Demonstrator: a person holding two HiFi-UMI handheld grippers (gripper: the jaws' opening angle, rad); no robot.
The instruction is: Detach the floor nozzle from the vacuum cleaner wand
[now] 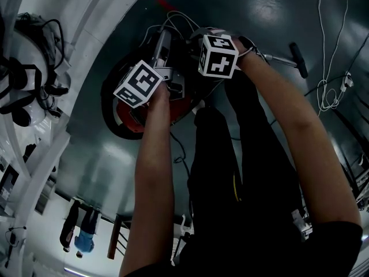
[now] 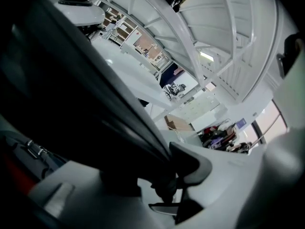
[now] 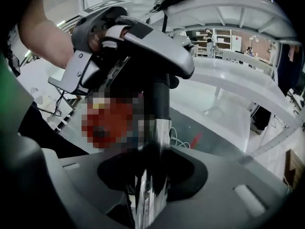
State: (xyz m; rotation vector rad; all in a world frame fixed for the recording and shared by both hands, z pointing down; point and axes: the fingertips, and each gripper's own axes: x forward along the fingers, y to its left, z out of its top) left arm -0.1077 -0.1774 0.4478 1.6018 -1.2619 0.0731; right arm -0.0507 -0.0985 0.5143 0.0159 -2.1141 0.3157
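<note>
In the head view the chrome wand (image 1: 277, 58) runs right along the dark floor to the dark T-shaped floor nozzle (image 1: 298, 59). My right gripper (image 1: 203, 42) is shut on the wand; in the right gripper view the chrome tube (image 3: 159, 132) passes between its pads (image 3: 150, 175) up into a black collar (image 3: 159, 97). My left gripper (image 1: 166, 68) sits just left of it, above the red vacuum body (image 1: 130, 117). It is shut on the black tube end (image 2: 86, 109), which crosses its jaws (image 2: 167, 185) diagonally. The right gripper view shows the left gripper (image 3: 143, 46) clamping that collar.
A white curved frame (image 1: 75, 16) with dark cables and headsets (image 1: 29, 79) rises at the left. White cords (image 1: 328, 91) lie on the floor at the right. The person's dark trousers (image 1: 230, 172) fill the middle foreground.
</note>
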